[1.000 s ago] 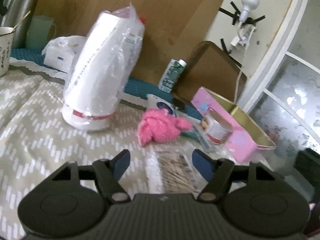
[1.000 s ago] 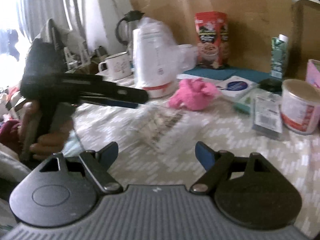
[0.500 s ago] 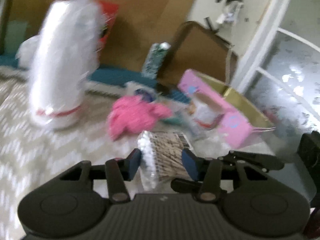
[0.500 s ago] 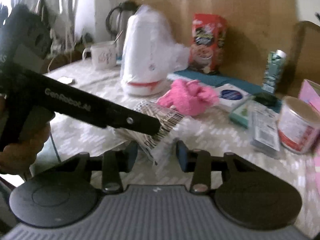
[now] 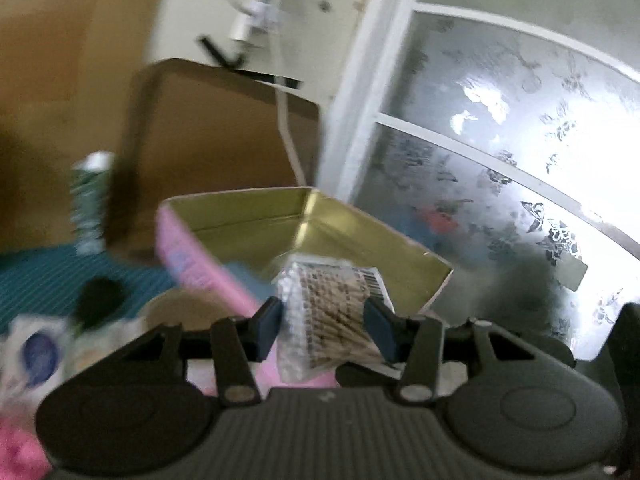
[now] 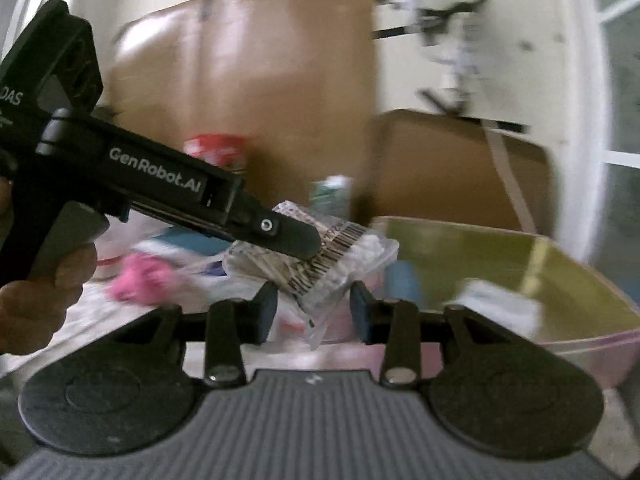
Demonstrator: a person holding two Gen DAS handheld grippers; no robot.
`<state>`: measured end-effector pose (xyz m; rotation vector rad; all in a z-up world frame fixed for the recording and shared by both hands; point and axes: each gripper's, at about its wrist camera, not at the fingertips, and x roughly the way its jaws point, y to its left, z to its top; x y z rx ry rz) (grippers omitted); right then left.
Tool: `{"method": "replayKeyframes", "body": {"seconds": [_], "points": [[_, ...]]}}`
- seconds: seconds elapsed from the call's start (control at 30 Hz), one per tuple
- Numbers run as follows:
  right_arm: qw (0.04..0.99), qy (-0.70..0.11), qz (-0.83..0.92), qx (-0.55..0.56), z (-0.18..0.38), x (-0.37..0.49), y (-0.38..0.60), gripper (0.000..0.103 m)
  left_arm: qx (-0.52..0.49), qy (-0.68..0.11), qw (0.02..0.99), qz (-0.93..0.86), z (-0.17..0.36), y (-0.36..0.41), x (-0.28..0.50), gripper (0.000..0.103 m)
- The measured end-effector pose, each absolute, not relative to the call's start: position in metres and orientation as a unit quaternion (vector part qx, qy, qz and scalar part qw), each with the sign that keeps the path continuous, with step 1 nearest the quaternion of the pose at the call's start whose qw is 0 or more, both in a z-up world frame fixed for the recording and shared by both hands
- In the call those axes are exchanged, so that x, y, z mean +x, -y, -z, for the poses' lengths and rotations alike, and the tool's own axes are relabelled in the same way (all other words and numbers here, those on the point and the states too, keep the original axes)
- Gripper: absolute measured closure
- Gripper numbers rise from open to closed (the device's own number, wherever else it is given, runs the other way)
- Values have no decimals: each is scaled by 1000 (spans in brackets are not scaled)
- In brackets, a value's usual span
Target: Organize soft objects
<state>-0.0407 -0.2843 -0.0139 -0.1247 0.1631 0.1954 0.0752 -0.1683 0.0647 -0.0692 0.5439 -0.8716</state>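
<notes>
A clear packet of cotton swabs point(image 5: 332, 304) with a barcode label hangs in the air, and my left gripper point(image 5: 324, 326) is shut on it across its width. It hovers just in front of an open pink tin with a gold inside point(image 5: 320, 232). In the right wrist view the left gripper point(image 6: 308, 244) reaches in from the left with the packet point(image 6: 320, 264). The packet's loose lower corner sits between the narrow pads of my right gripper point(image 6: 314, 314). A pink fluffy cloth point(image 6: 136, 280) lies on the table behind, blurred.
The tin point(image 6: 520, 264) holds a white-and-blue item point(image 6: 496, 308). Its brown lid point(image 5: 224, 140) leans on the wall behind. A round jar point(image 5: 180, 312) and a green carton point(image 5: 90, 200) stand left of the tin. A frosted window point(image 5: 500, 140) is at the right. A person's hand point(image 6: 36, 304) holds the left gripper.
Both grippers closed on the swab packet, which lay on the patterned cloth. It has been lifted and carried right, up to the pink tin. Both views swung right.
</notes>
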Motion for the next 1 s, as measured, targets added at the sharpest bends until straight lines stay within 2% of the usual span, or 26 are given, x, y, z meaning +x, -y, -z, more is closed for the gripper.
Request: {"method": "replayKeyframes", "body": {"seconds": [0.2, 0.27, 0.37, 0.53, 0.7, 1.0], "points": [[992, -95, 28, -81, 19, -4, 326, 58, -9, -304, 864, 402, -46, 242, 113, 54], [988, -104, 80, -79, 24, 4, 339, 56, -10, -317, 860, 400, -38, 242, 112, 54], [994, -84, 61, -22, 24, -9, 354, 56, -13, -310, 858, 410, -36, 228, 100, 54], [999, -42, 28, 11, 30, -35, 346, 56, -29, -280, 859, 427, -38, 173, 65, 53], [997, -20, -68, 34, 24, -49, 319, 56, -27, -282, 874, 394, -17, 96, 28, 49], [977, -85, -196, 8, 18, -16, 237, 57, -101, -318, 903, 270, 14, -16, 29, 51]]}}
